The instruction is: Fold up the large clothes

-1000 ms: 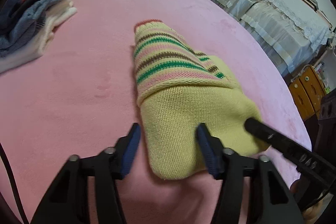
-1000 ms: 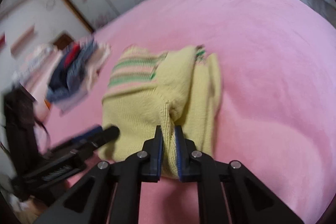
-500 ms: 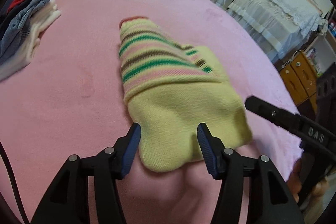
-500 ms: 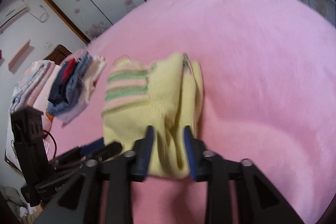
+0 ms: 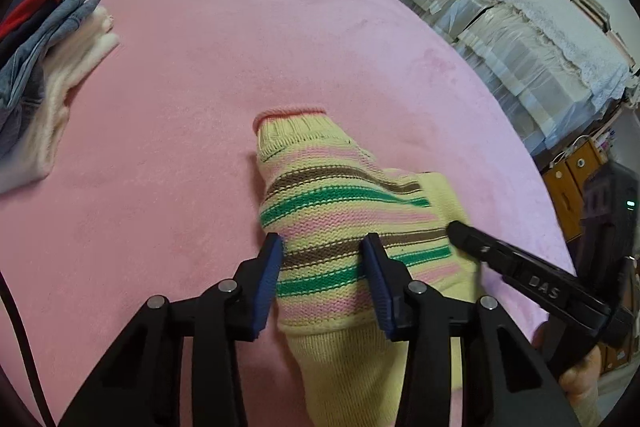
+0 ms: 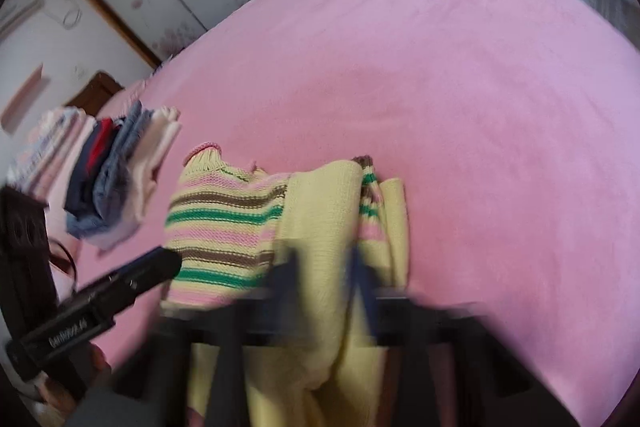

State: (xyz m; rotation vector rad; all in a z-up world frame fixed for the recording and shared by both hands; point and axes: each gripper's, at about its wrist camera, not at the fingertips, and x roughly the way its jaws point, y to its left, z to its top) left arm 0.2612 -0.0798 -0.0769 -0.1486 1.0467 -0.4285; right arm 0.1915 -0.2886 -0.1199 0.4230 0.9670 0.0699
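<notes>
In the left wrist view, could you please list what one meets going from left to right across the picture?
Stack of folded clothes → striped yellow sweater on the pink bedspread → right gripper → lace-covered furniture.

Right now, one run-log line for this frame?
stage: folding striped sweater on pink bed | left gripper: open, straddling sweater | right gripper: blurred, straddling yellow fold | folded pile: left
</notes>
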